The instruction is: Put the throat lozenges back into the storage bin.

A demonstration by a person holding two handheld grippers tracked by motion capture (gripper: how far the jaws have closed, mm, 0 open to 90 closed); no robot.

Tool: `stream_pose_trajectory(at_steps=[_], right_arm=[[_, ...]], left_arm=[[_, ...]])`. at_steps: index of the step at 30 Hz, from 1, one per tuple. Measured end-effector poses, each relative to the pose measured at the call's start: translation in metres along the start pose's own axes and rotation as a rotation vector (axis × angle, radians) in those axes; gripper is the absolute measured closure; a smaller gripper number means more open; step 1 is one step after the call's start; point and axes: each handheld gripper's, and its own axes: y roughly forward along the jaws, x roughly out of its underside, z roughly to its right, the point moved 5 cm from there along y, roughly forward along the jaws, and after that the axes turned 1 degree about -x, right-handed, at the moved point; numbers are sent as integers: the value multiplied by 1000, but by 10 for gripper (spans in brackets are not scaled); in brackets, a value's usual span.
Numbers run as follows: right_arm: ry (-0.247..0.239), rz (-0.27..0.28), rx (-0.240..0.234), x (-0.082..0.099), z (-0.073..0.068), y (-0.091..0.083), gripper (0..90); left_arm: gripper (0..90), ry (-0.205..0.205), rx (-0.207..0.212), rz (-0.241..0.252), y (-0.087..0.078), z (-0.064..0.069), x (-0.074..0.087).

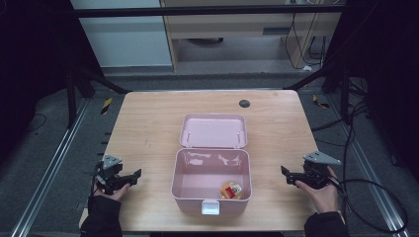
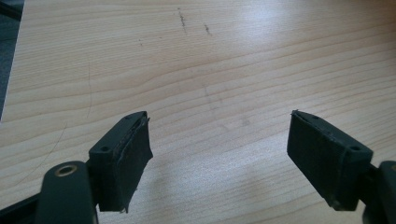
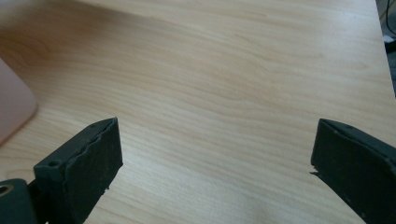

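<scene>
Resting open-lidded near the surface's (image 1: 148, 113) front edge, pink box (image 1: 211, 185) holds a small packet (image 1: 231, 190) in its front right corner, nearer the gaping, empty right claw (image 1: 287, 176) than the equally gaping left claw (image 1: 132, 177).

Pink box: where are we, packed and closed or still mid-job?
Done: one small orange-and-red item sits inside the pink box, near its front right corner. In hand: nothing; the left tongs and right tongs are both open, flanking the box over bare table. Left: the lid is up, so closing likely remains.
</scene>
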Motion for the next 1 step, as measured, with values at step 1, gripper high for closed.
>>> stream_pose_trajectory(at_steps=[1], right_arm=[[0,0,0,0,0,0,23]], left_arm=[[199,0,0,0,0,0,0]])
